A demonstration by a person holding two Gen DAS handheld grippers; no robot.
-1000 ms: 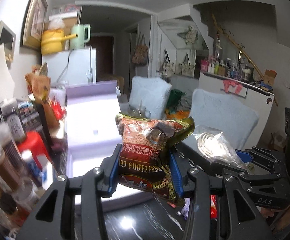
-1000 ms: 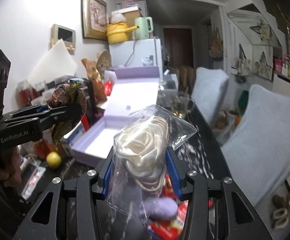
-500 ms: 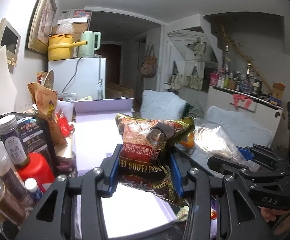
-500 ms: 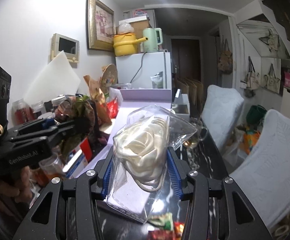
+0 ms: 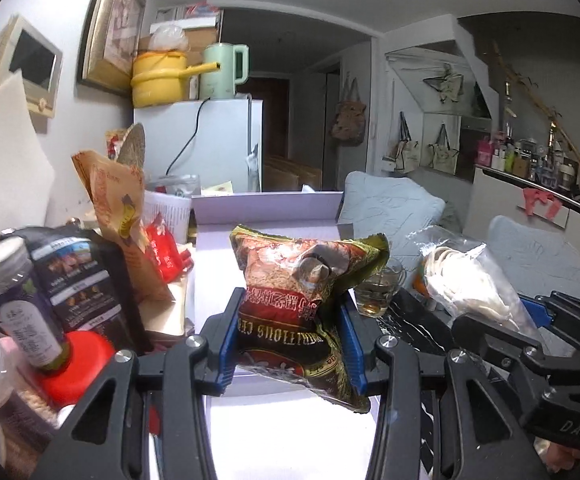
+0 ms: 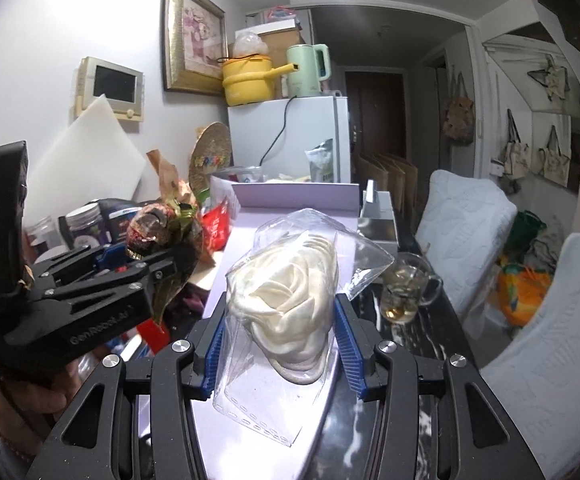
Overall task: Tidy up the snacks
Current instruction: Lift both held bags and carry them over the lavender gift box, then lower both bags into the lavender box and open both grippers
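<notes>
My left gripper (image 5: 290,336) is shut on a red and green cereal packet (image 5: 302,300), held upside down above the open lilac box (image 5: 265,208). My right gripper (image 6: 279,344) is shut on a clear bag of white rolled snacks (image 6: 290,292), held over the lilac box (image 6: 290,196) near its right side. In the right wrist view the left gripper (image 6: 145,256) with the cereal packet (image 6: 161,228) hangs at the left. In the left wrist view the right gripper (image 5: 530,312) with the clear bag (image 5: 462,280) hangs at the right.
Jars and bottles (image 5: 17,292), a dark packet (image 5: 81,280) and an orange paper bag (image 5: 117,216) crowd the left side beside the box. A glass mug of tea (image 6: 406,288) stands on the dark marble table right of the box. Two padded chairs (image 6: 462,220) lie further right.
Both grippers have moved forward and lower over the lilac box, each still holding its packet. The box floor now lies directly under both.
</notes>
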